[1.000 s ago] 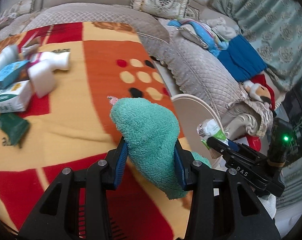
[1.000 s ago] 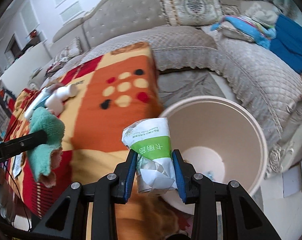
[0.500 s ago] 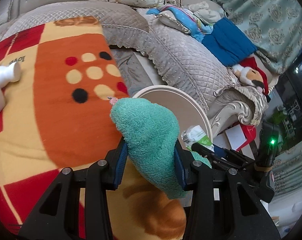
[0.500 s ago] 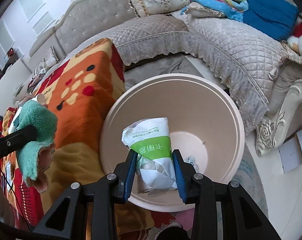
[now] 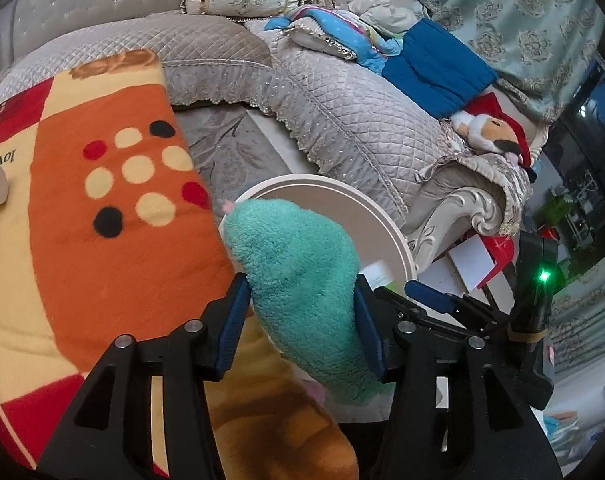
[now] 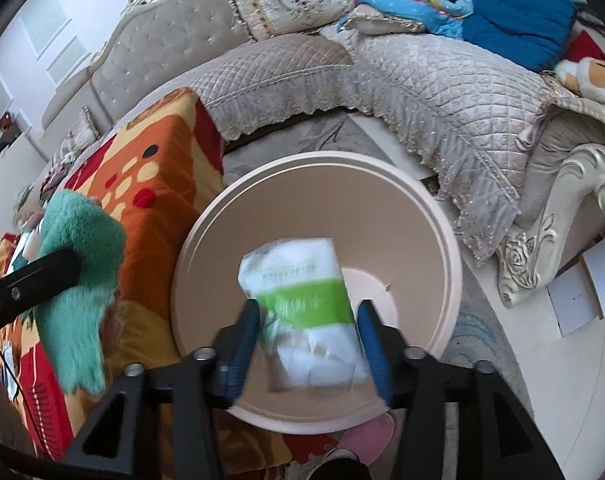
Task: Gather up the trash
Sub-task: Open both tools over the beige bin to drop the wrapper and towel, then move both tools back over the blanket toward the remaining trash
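Observation:
My left gripper point(image 5: 300, 320) is shut on a fluffy teal cloth point(image 5: 298, 276), held at the table's edge beside a beige round bin point(image 5: 386, 224). The cloth also shows at the left of the right wrist view point(image 6: 78, 260). My right gripper point(image 6: 308, 340) hangs over the bin point(image 6: 442, 240) with its jaws spread. A crumpled white and green packet point(image 6: 306, 304) sits blurred between them, clear of both pads, above the bin's inside.
An orange, red and yellow patterned blanket point(image 5: 102, 216) covers the table on the left. A grey quilted sofa point(image 5: 362, 120) with cushions, blue bedding and a plush toy point(image 5: 490, 132) curves behind the bin. Papers point(image 6: 582, 288) lie on the floor at right.
Both grippers swung right from the table toward the bin. The right gripper has opened over the bin and the packet has come loose from its pads. The left still holds the cloth.

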{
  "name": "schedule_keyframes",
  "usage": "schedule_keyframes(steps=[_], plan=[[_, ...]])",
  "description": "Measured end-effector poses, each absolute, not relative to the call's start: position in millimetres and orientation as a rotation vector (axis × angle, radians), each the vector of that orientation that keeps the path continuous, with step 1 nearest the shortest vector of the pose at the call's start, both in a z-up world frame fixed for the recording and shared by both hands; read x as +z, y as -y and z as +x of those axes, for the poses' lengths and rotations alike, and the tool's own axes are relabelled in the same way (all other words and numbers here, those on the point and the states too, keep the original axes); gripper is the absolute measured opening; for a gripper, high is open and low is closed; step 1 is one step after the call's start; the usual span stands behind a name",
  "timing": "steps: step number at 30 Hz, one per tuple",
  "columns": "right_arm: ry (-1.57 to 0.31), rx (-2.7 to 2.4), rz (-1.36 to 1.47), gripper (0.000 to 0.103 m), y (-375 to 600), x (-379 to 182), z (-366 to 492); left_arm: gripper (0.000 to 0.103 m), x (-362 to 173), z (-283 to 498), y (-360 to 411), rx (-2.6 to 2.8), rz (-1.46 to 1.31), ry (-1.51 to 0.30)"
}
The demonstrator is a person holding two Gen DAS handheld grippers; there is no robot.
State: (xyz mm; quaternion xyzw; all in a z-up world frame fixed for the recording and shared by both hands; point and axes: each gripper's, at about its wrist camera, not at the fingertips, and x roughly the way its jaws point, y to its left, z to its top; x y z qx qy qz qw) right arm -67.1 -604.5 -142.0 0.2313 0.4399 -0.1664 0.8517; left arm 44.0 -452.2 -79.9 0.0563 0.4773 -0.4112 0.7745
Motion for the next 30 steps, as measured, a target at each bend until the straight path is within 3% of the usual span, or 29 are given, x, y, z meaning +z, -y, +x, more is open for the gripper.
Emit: schedule_keyframes(steps=[4,30], plan=[[-0.933,-0.366,0.502,0.050,608.8,-144.1,-69.7,0.060,-81.0,44.9,450.1,-0.892,0.117,-1.030],[-0.916,-0.264,0.425,0.051,550.8,-114.0,-51.5,0.061,-73.0,50.6,377.7,-0.740,0.093,-0.983]])
